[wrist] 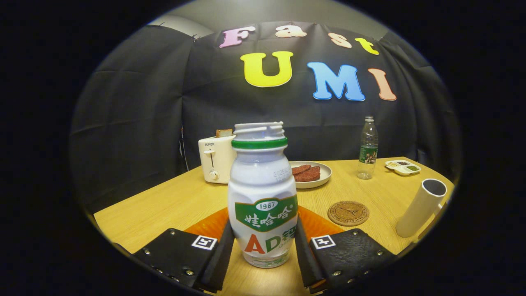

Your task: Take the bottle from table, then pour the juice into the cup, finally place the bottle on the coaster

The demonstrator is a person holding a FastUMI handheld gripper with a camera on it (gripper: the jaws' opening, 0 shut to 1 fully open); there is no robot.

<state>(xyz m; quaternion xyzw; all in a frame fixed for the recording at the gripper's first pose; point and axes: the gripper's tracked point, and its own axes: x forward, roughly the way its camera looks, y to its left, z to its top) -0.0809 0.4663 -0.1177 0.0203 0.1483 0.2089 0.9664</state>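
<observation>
The gripper [263,250] has its two fingers set on either side of the bottle [263,193], one pad against the left flank of the lower body and the other against the right flank, so the fingers pinch the bottle low down, near its base. The bottle is white with a green band at the neck, stands upright with its cap off, and its foot sits on or just above the wooden table [164,205]; which of the two cannot be told. Right behind the bottle an orange mat [205,226] lies flat on the table, showing on both sides of the bottle.

Beyond the right finger, a round cork coaster [348,213] lies flat on the wood, bare. Further right, near the table's edge, stands a tall white cup [421,207], its open mouth leaning outward in this wide view.

Farther back, past the bottle, a pale plate [324,174] holds dark reddish slices of food [306,172]. To its left stands a cream toaster [215,158] with a slice of bread [224,132] sticking out of the top. To the right of the plate a clear water bottle [368,150] stands upright, and beside it lies a small divided dish [403,167] with sauces in its compartments.
</observation>
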